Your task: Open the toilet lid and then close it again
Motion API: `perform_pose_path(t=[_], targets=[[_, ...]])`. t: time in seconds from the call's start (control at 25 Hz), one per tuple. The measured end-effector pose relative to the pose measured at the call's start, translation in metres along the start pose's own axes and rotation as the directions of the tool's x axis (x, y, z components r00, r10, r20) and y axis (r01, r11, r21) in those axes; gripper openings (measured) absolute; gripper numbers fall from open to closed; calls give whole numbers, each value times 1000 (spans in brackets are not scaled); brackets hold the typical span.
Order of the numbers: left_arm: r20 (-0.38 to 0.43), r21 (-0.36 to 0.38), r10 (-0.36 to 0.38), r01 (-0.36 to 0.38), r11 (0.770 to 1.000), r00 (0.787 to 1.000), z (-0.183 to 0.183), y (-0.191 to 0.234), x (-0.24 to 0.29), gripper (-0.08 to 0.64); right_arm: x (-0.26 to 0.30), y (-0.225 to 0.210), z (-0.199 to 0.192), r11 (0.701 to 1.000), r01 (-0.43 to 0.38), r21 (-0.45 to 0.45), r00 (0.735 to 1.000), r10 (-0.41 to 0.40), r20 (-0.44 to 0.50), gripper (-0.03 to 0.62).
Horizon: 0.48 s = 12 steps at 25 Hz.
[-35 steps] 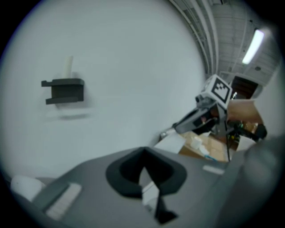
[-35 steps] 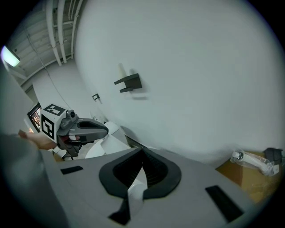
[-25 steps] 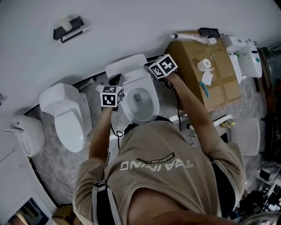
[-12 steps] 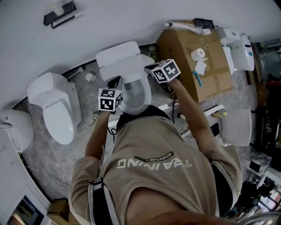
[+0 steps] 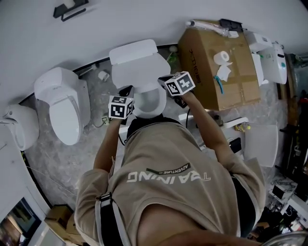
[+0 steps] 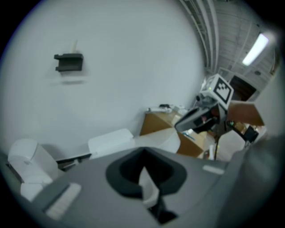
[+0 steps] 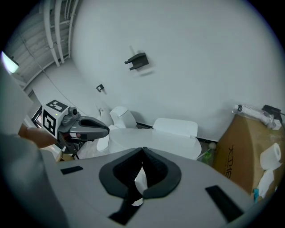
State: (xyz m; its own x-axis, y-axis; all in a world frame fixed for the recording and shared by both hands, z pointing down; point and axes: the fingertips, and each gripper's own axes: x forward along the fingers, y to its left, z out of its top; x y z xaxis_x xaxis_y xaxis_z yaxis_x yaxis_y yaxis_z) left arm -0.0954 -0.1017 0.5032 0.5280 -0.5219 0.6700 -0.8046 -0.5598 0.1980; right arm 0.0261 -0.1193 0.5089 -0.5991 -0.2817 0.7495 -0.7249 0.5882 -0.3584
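The white toilet (image 5: 148, 102) stands against the wall with its tank (image 5: 132, 50) behind. Its lid (image 5: 139, 73) leans forward over the bowl, part way down. My left gripper (image 5: 127, 92) is at the lid's left side and my right gripper (image 5: 166, 79) at its right side. In the left gripper view the jaws (image 6: 142, 153) meet at their tips just before the lid (image 6: 153, 141). The right gripper's tips (image 7: 142, 150) also meet, at the near edge of the lid (image 7: 153, 139). Whether either touches the lid I cannot tell.
A second toilet (image 5: 65, 110) stands to the left, with another white fixture (image 5: 21, 127) beyond it. A cardboard box (image 5: 211, 81) carrying a paper roll (image 5: 222, 57) stands to the right. White parts (image 5: 262, 144) lie on the floor. A black holder (image 5: 70, 9) hangs on the wall.
The lid has come forward from upright against the tank and now covers more of the bowl. The right gripper has come down from the lid's top edge, and the head view has shifted.
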Motion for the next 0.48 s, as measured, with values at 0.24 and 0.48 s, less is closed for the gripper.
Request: perform_pose_path(t=[0.24, 0.48], targets=[[-65, -55, 48, -52, 997, 997, -34, -17, 2, 6, 4, 9, -38, 998, -58, -5, 998, 58, -11, 14], [-112, -112, 78, -91, 989, 991, -80, -33, 8, 6, 17, 16, -87, 997, -80, 14, 996, 81, -32, 14]])
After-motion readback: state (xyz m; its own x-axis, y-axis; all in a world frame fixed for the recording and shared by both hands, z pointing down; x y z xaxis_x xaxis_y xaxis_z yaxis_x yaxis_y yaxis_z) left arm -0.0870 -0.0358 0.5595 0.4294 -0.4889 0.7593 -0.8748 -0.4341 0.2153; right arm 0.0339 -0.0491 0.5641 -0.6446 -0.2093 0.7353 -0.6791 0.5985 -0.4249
